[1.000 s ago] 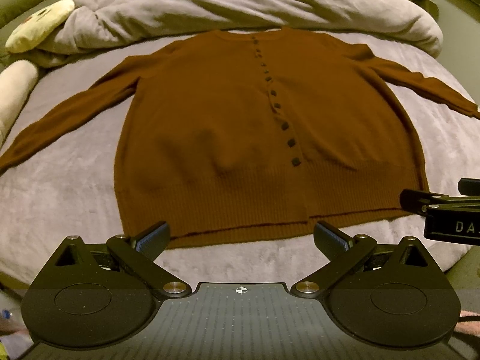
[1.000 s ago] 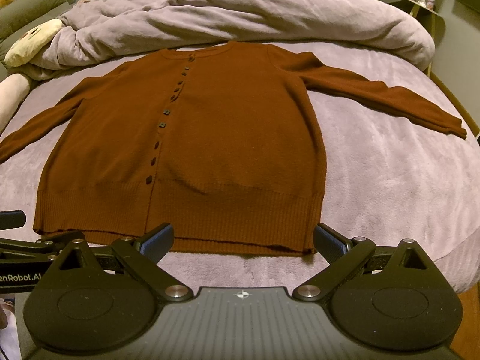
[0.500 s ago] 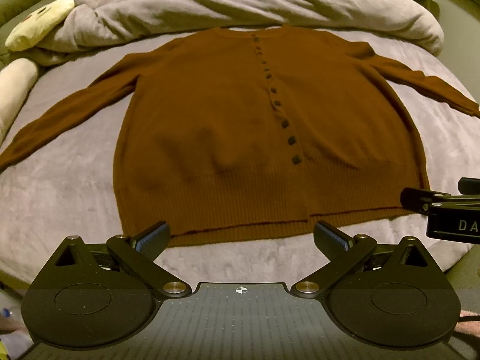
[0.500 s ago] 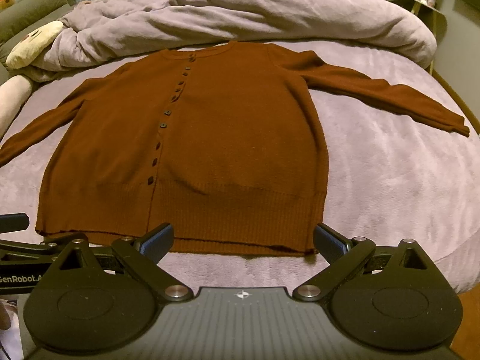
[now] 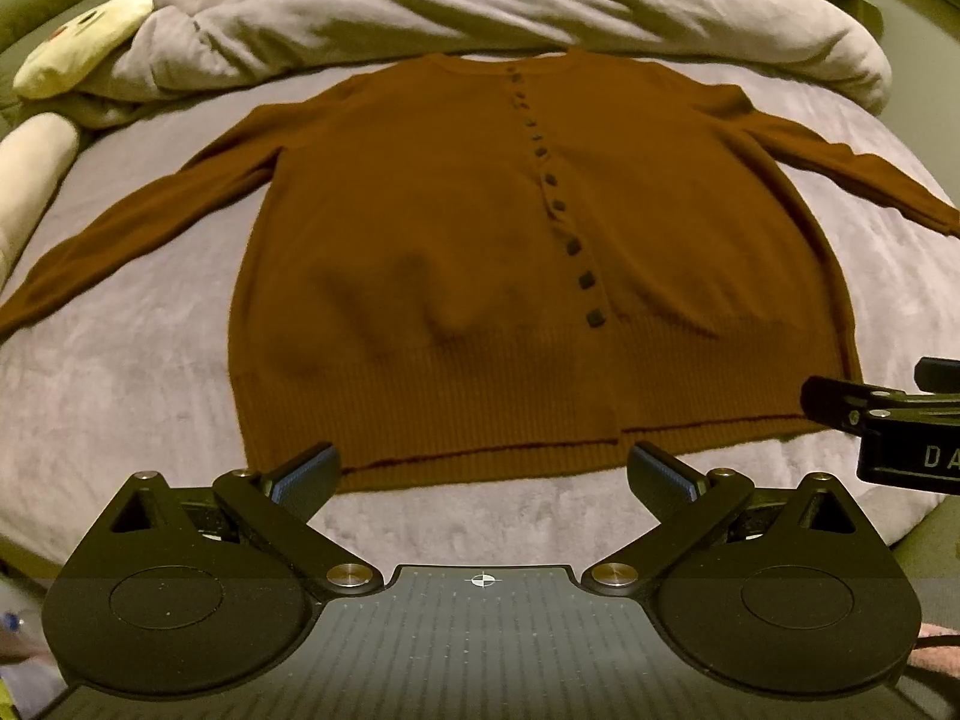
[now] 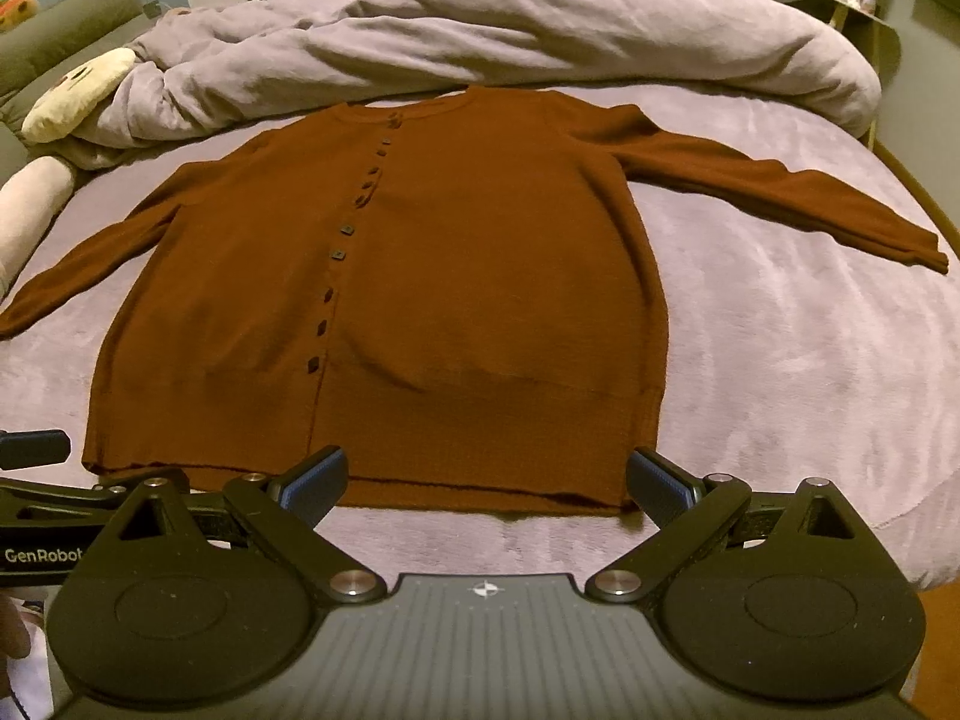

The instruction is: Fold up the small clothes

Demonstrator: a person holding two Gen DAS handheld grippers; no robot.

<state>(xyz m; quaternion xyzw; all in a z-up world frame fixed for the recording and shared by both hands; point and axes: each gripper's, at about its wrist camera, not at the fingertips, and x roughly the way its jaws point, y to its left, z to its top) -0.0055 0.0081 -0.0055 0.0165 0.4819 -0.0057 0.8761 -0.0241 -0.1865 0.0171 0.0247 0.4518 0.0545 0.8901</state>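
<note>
A brown buttoned cardigan (image 5: pixel 456 252) lies flat on the bed, front up, both sleeves spread out; it also shows in the right wrist view (image 6: pixel 480 276). My left gripper (image 5: pixel 483 477) is open and empty, hovering just short of the hem, left of the button line. My right gripper (image 6: pixel 486 480) is open and empty, just short of the hem near its right corner. Each gripper shows at the edge of the other's view: the right one (image 5: pixel 888 426) and the left one (image 6: pixel 54 498).
The bed has a lilac plush cover (image 6: pixel 780 372). A bunched grey duvet (image 5: pixel 480 0) lies behind the collar. A yellow plush toy (image 5: pixel 84 42) and a pale bolster (image 5: pixel 30 168) sit at the far left. The bed's front edge is right under the grippers.
Both views have shifted slightly: the cardigan sits a little lower and closer in the frames. Both grippers stay open and empty.
</note>
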